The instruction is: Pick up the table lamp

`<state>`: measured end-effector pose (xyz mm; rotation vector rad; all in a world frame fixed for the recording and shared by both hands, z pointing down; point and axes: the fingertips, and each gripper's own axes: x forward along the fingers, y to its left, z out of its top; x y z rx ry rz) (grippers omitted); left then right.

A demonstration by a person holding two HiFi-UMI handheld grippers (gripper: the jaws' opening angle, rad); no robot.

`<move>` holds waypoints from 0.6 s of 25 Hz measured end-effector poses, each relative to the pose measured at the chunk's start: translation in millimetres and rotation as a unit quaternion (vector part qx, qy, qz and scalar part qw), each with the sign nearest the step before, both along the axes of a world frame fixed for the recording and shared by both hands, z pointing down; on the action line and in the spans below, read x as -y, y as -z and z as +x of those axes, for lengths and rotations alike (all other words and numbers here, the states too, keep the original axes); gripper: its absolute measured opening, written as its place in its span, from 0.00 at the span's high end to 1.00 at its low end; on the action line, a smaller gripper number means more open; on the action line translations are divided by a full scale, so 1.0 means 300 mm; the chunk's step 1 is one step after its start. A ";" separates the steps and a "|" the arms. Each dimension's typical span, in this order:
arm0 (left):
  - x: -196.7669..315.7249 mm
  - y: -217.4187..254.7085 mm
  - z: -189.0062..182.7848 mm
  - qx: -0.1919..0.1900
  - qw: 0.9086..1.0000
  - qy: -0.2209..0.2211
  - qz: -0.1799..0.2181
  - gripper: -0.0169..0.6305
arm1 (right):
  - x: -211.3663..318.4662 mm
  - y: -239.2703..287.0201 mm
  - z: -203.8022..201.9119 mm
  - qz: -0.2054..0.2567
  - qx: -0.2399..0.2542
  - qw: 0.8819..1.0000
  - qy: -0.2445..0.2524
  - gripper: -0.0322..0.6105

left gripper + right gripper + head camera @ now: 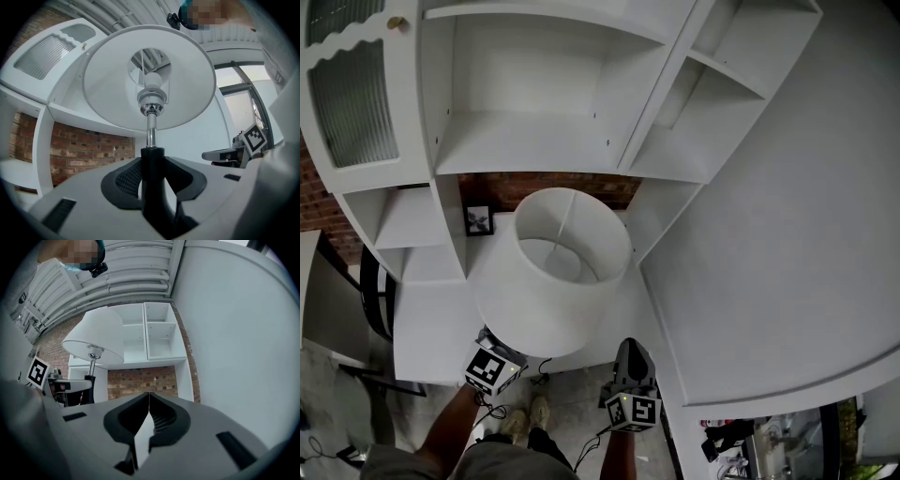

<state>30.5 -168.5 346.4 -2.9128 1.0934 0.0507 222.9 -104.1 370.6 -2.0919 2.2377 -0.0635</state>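
Precariously, a single grip holds the table lamp [558, 272] in front of the white shelving [525, 122].

Top-heavy under its shade [117, 79], the lamp could pivot or slide through my pads and knock a shelf. My left gripper [153, 161] clamps the black stem [153, 197], jaws kept partly apart by it. My right gripper [149, 397] waits alongside, tips together, empty.
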 end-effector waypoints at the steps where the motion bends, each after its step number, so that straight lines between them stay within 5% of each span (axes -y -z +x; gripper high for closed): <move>1: -0.002 0.002 -0.003 -0.001 1.000 0.001 0.001 0.75 | 0.003 0.000 -0.003 -0.002 0.000 1.000 0.001 0.91; 15: -0.005 0.003 -0.022 -0.005 1.000 0.006 0.000 0.75 | 0.012 -0.007 -0.020 -0.006 -0.016 1.000 0.001 0.92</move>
